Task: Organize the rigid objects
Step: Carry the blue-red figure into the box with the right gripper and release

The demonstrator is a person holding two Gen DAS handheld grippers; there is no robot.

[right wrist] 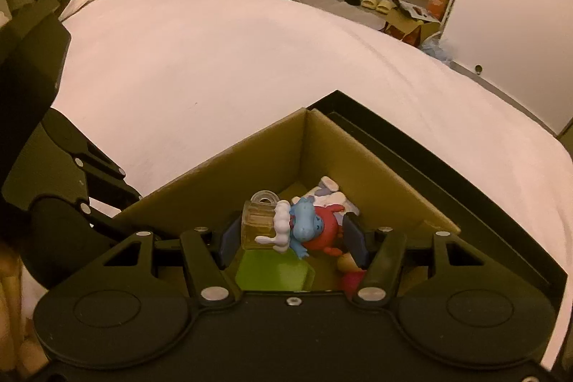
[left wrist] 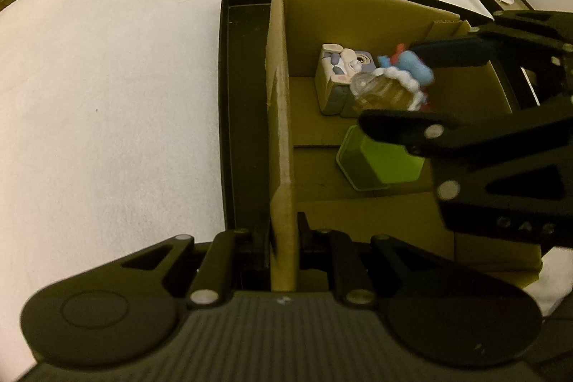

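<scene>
Right tool [right wrist: 292,240]: closed on the blue figure [right wrist: 304,221], which carries a clear mug [right wrist: 259,221]; held above the floor of the cardboard box [right wrist: 250,160].
Left tool [left wrist: 284,240]: fingers straddle the near wall of the cardboard box [left wrist: 281,131]; whether they press the wall, cannot tell.
Box contents: green cube [left wrist: 379,163] under the figure; pale toy block [left wrist: 333,77] near the far wall.
Black tray [left wrist: 229,102]: holds the box.
Bed [left wrist: 107,77]: white sheet, carries the tray.

left hand-held gripper [left wrist: 283,231]: matte black, silver screws, ribbed top | right hand-held gripper [right wrist: 292,238]: black, blue pads
</scene>
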